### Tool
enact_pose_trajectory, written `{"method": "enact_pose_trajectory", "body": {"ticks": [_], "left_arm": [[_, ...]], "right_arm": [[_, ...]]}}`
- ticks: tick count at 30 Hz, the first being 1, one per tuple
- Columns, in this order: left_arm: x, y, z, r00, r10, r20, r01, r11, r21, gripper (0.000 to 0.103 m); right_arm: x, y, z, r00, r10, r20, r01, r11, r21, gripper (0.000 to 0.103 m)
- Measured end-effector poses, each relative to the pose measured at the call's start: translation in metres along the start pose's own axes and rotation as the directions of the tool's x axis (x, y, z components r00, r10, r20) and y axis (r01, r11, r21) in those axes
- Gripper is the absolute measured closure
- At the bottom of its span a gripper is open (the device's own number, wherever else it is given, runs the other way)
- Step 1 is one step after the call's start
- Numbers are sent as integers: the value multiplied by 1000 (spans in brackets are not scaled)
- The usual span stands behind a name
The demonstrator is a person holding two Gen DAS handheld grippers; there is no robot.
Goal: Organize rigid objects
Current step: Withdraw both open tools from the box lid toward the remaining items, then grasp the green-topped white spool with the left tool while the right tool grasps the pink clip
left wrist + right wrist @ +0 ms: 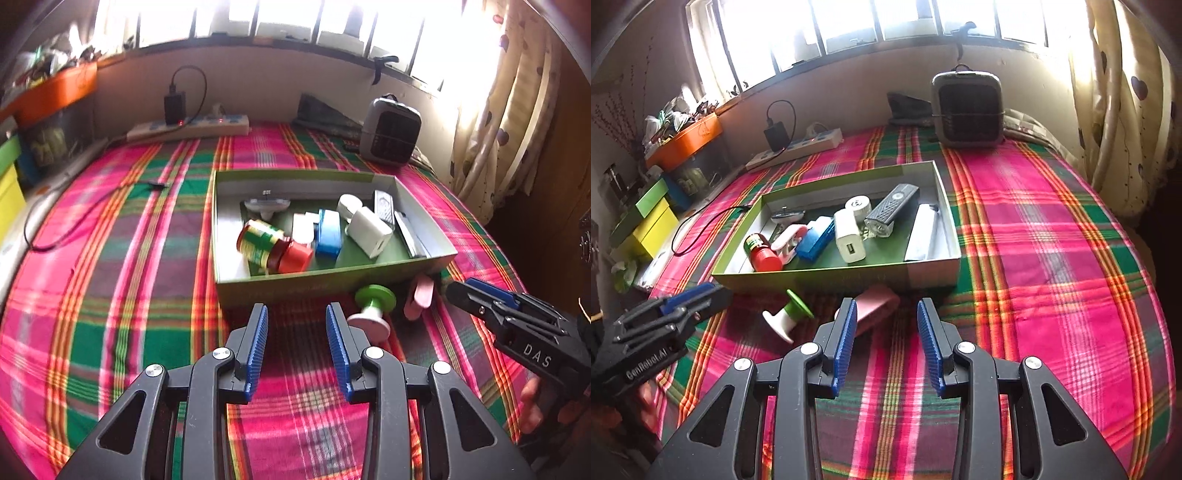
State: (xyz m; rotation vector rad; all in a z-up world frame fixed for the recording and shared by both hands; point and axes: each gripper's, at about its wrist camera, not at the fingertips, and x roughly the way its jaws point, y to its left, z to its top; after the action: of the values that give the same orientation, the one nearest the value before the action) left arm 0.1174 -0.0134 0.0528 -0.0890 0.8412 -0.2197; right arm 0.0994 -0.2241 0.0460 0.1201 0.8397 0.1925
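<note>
A shallow green box [295,286] [834,275] lies on the plaid bedspread. It holds a red-capped bottle [266,243], a blue case [328,232], a white charger [369,230], a black torch [892,208] and other small items. Just in front of the box lie a green-and-pink spool-shaped piece [373,306] [788,314] and a pink flat object [419,297] [877,304]. My left gripper [297,317] [716,291] hangs open over the cloth, left of the spool, holding nothing. My right gripper [886,310] [458,291] is open too, with the pink object just beyond its left finger.
A grey heater [966,110] stands at the back right. A power strip [188,127] with a black charger lies along the far wall, and a black cable [85,221] trails across the cloth. Coloured boxes [652,221] sit off the left edge. A curtain [1123,110] hangs on the right.
</note>
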Motion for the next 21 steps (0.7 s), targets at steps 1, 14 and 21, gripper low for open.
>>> {"method": "enact_pose_trajectory", "body": {"ticks": [1,14,21], "left_arm": [[1,2,-2,1000,-4,-5,3,1000,-7,71],[4,8,-7,998,-54,-18,53,998,-19,71],[6,12,-7,996,-85,-22,85,996,-34,64]], "right_arm": [[1,1,0,1000,6,-5,-6,1000,3,67],[23,20,2,999,-30,-33,31,999,35,67],[37,23,4,995,-70,-67,73,996,43,37]]}}
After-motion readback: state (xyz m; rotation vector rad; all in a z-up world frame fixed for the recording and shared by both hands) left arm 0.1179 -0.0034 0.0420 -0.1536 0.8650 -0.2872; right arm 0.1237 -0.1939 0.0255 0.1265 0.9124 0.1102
